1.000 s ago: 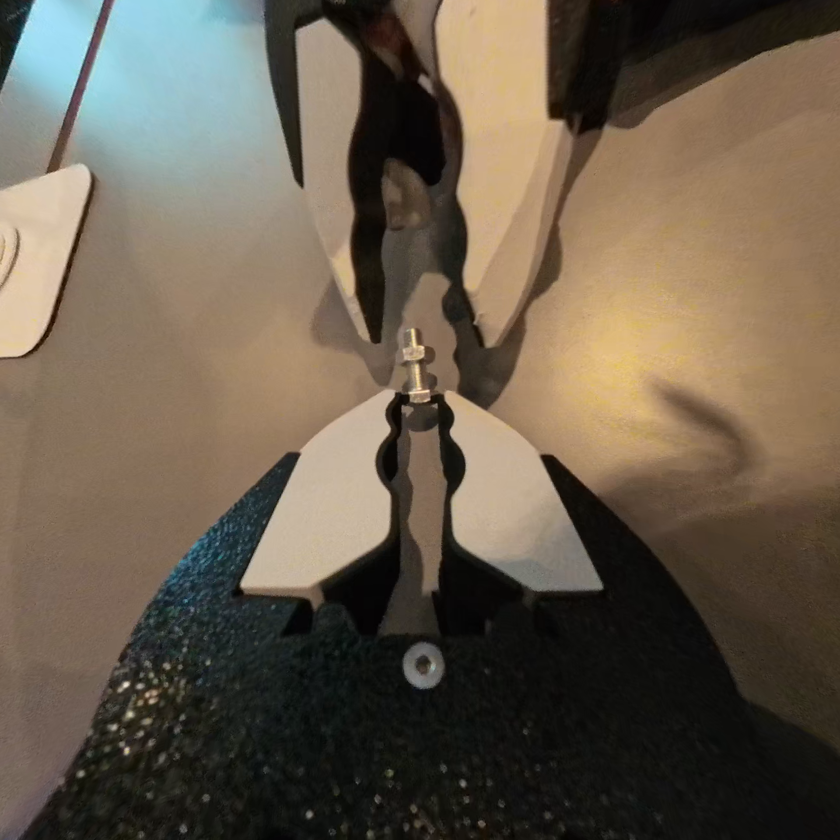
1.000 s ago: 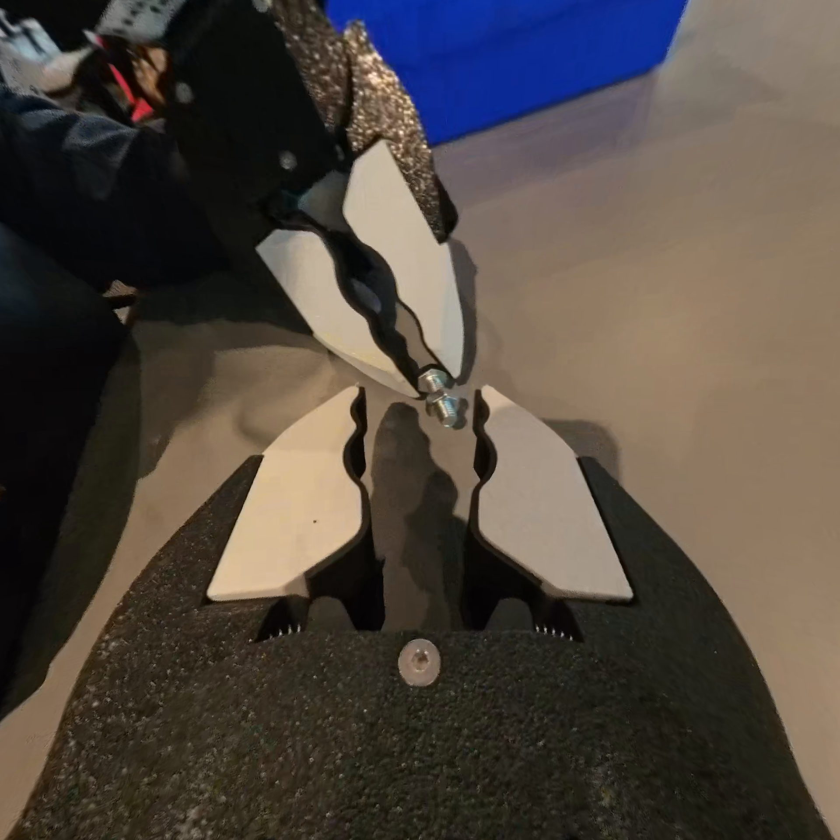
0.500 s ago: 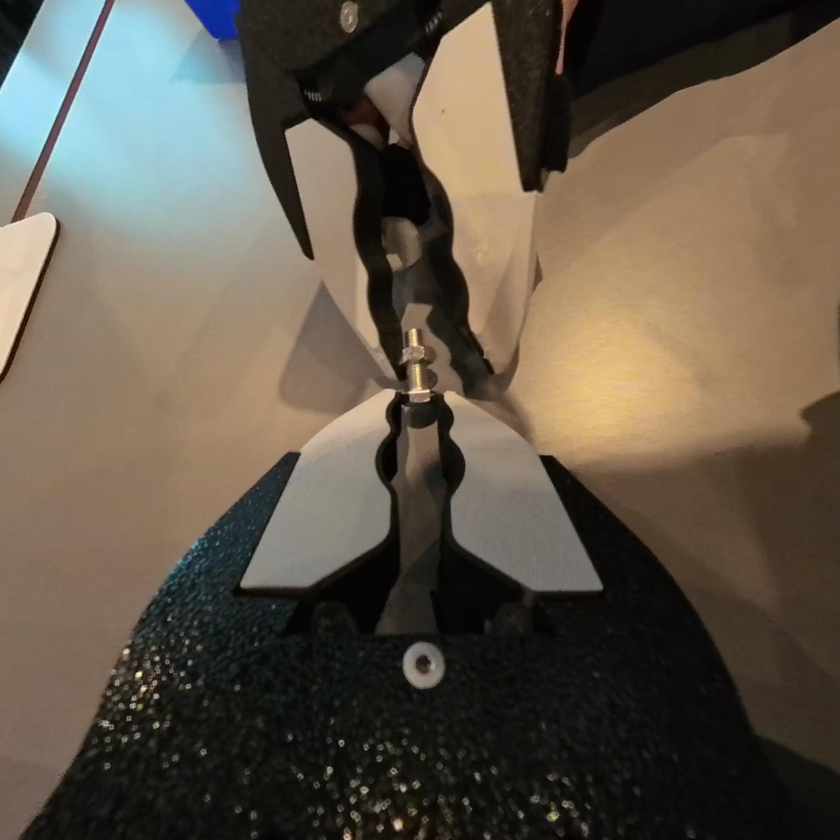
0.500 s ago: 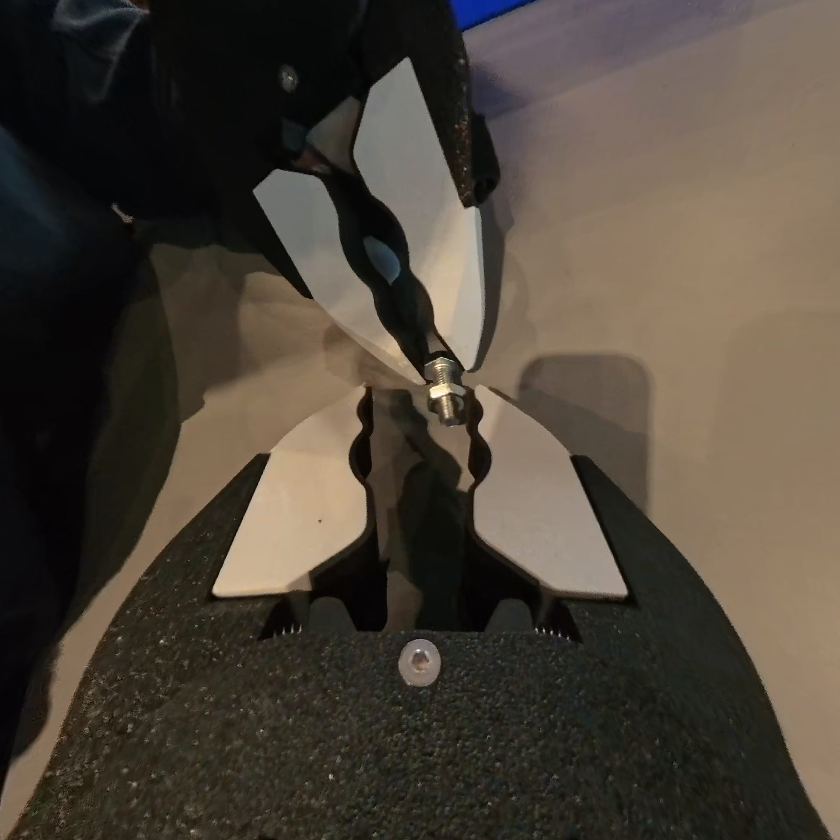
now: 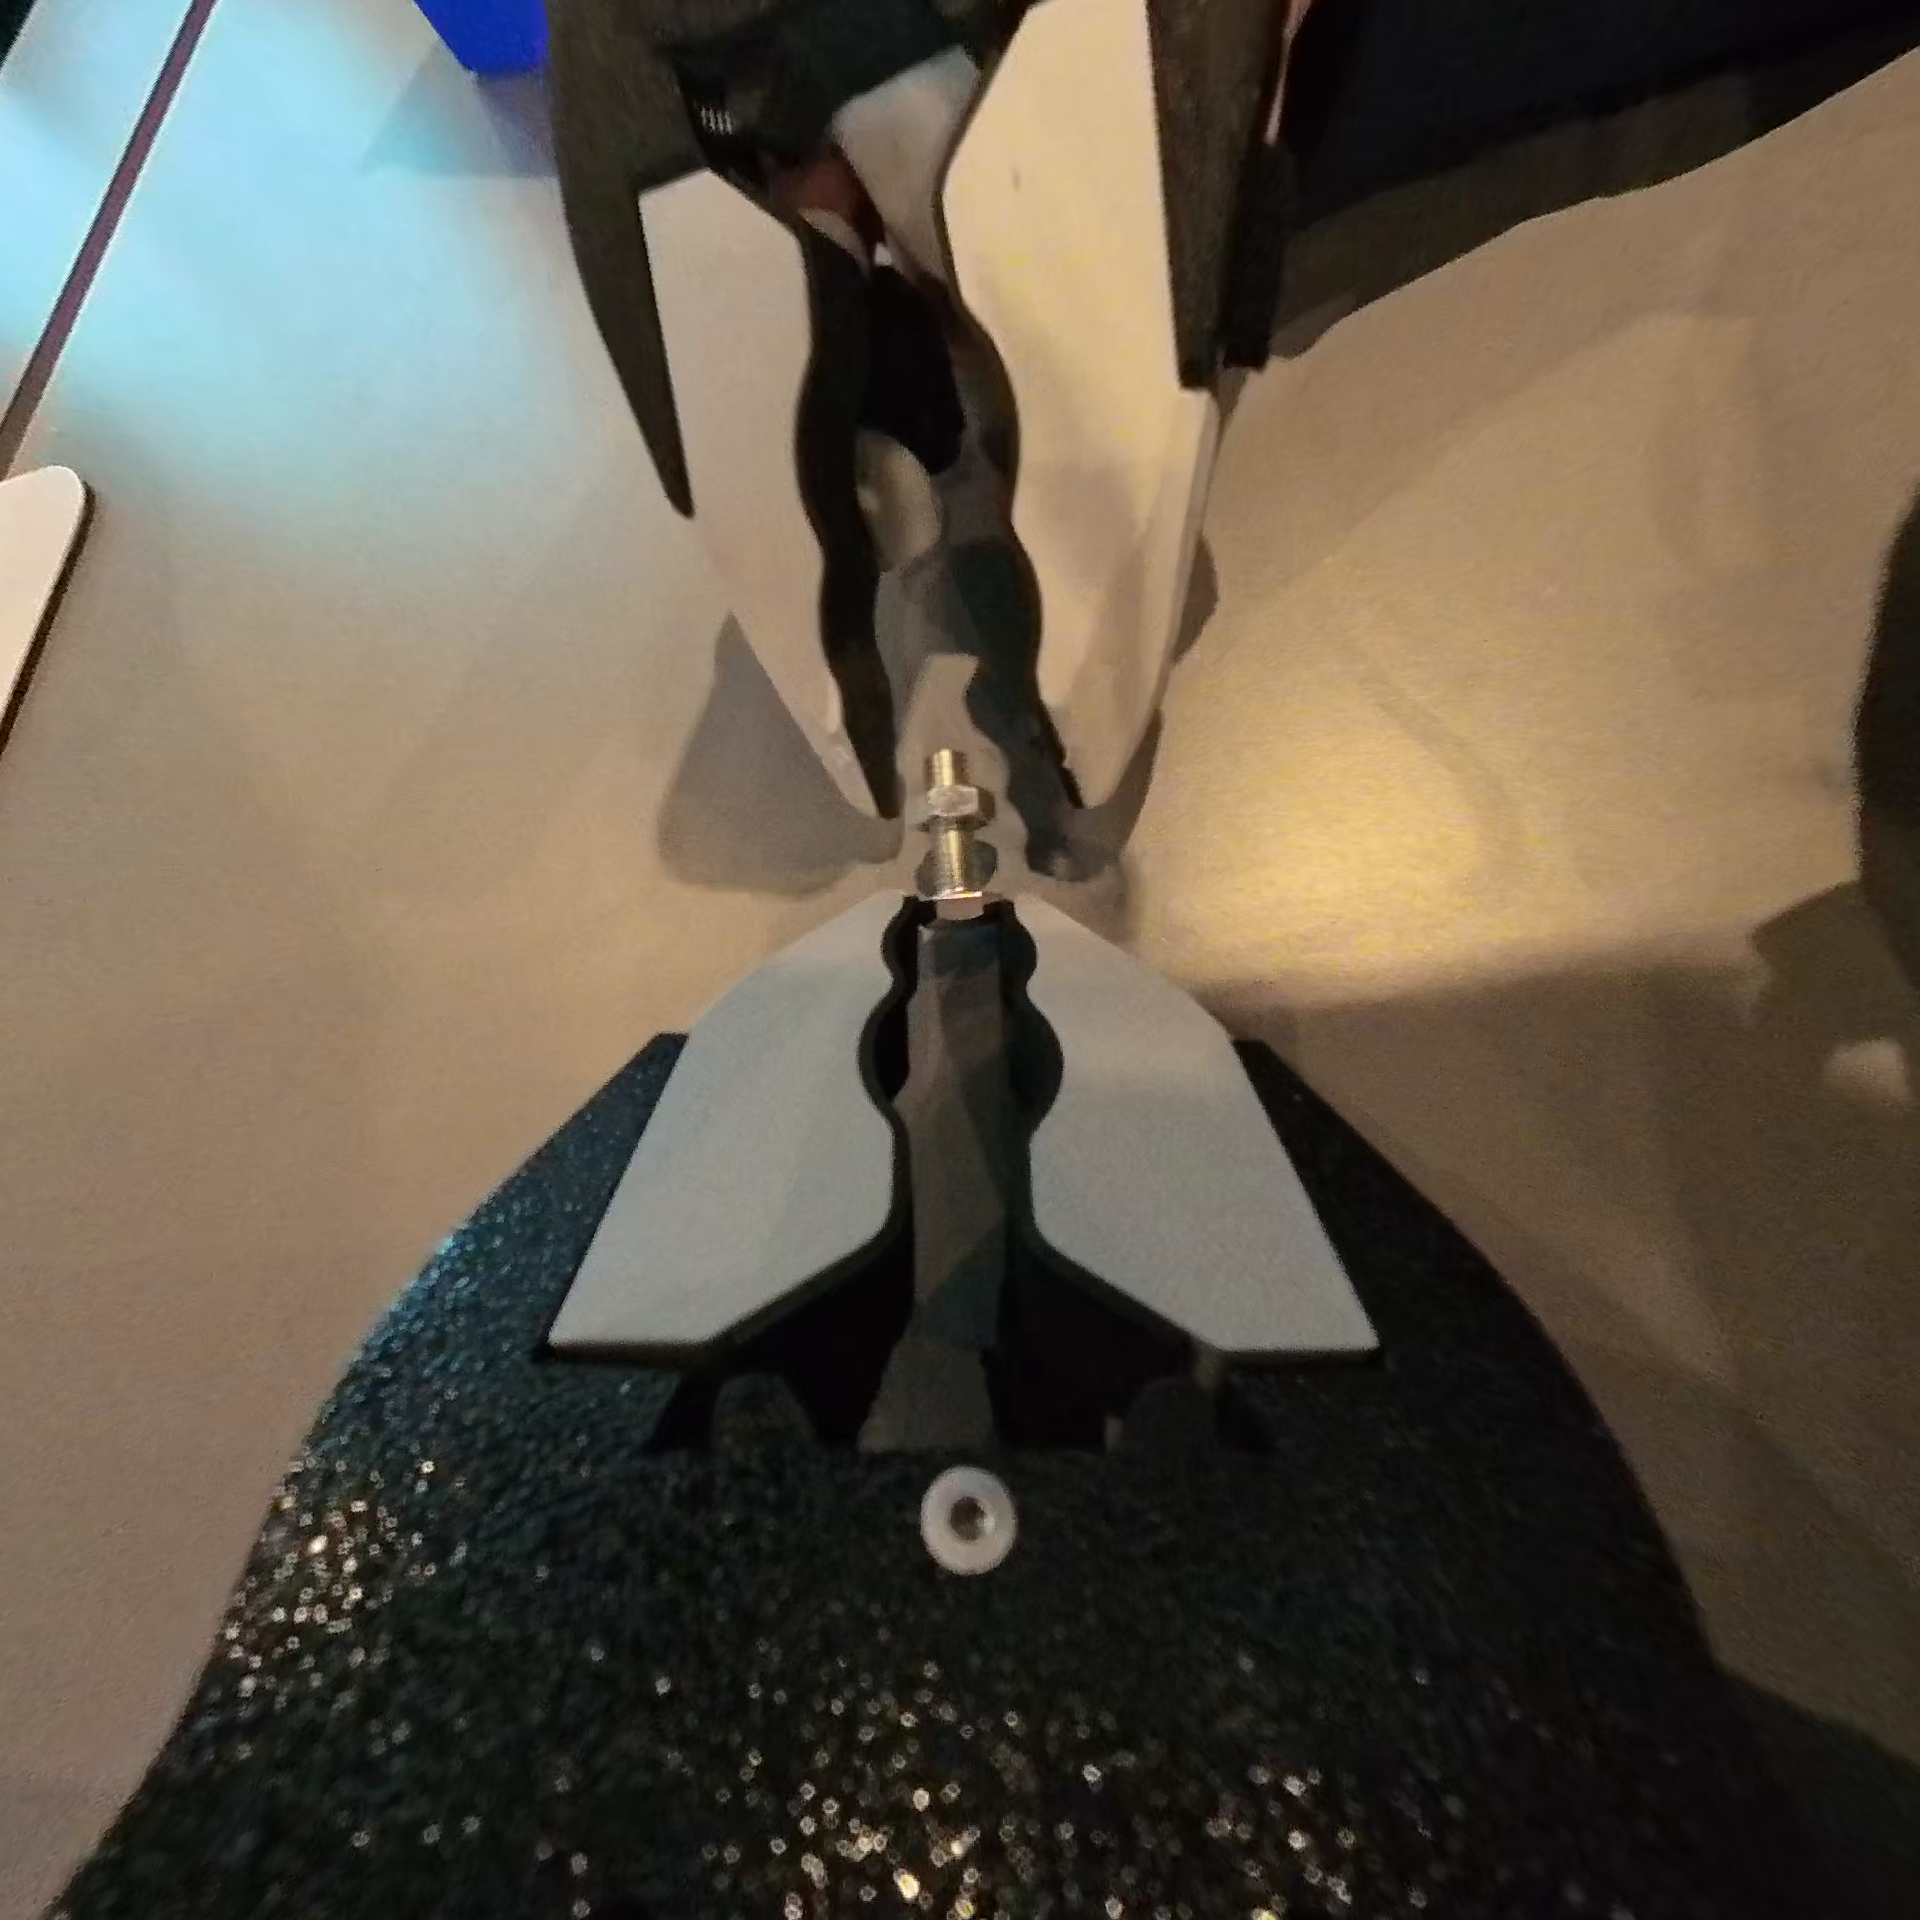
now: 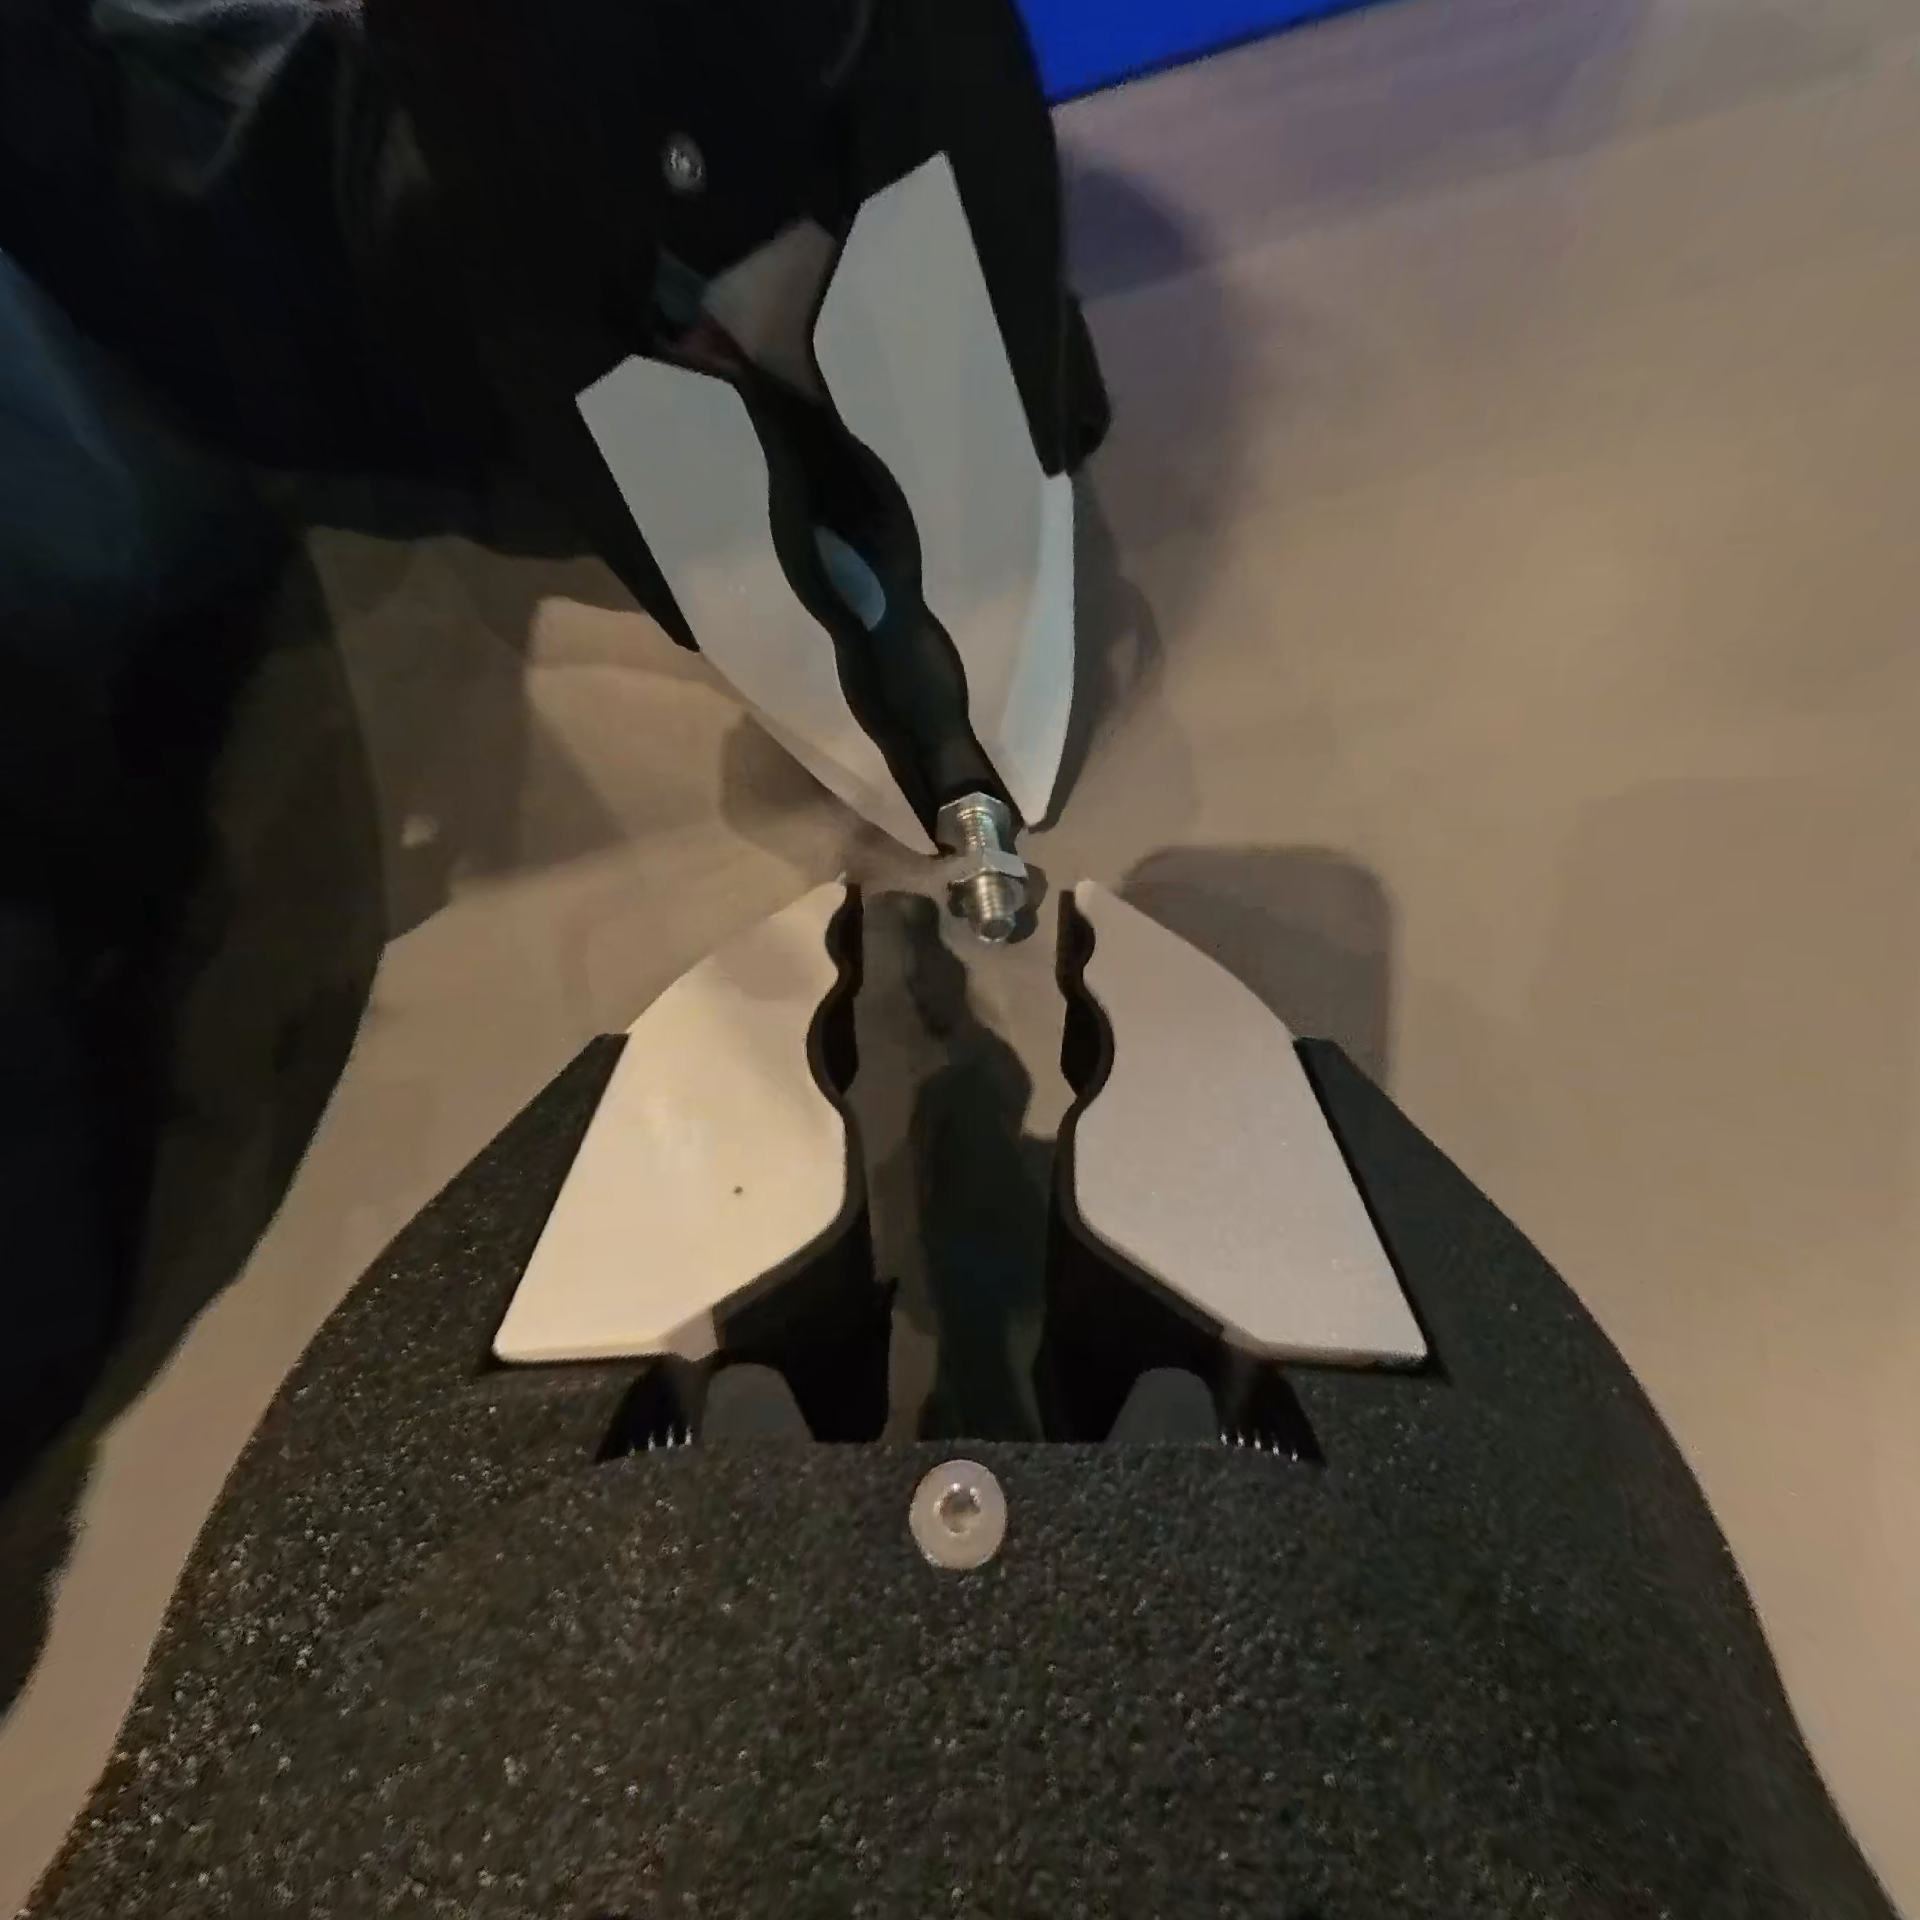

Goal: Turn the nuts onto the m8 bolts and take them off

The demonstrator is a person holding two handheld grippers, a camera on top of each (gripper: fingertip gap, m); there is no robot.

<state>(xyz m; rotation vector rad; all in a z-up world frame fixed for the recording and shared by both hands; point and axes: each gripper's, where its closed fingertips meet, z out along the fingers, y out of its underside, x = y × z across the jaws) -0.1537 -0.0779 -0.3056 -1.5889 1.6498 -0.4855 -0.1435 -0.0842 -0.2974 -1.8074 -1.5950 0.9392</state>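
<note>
1. Pinching the hex head of a silver bolt (image 5: 951, 868) at its very tips, the left gripper (image 5: 951, 906) fills the near part of the left wrist view; its two pale fingers (image 5: 790, 1132) stand close together with only the head's width between them.
2. The bolt juts forward out of those tips, its threaded shank pointing away from the left camera, above the beige table (image 5: 312, 935).
3. Partway along the shank sits a silver nut (image 5: 951, 802), with a short stub of thread showing beyond it.
4. Just past the nut, the right gripper (image 5: 971, 805) faces in from the far side. Its fingers are spread, one tip on each side of the nut. The tip on the picture's left looks very close to the nut or against it; I cannot tell which. The other tip stands clear of it.
5. In the right wrist view the same meeting shows from the other end: the right gripper (image 6: 961, 899) has its pale fingers (image 6: 1226, 1174) parted in the foreground, and the bolt's free end (image 6: 995, 920) points into the gap between their tips without either pad pressing on it.
6. Behind that, the nut (image 6: 987, 857) lies just short of the right fingertips, and the left gripper (image 6: 982, 821) clamps the bolt head farther back.
7. Farthest off, a blue bin (image 6: 1164, 42) shows at the top edge of the right view, and a pale flat board (image 5: 31, 582) lies at the left edge of the left view.
</note>
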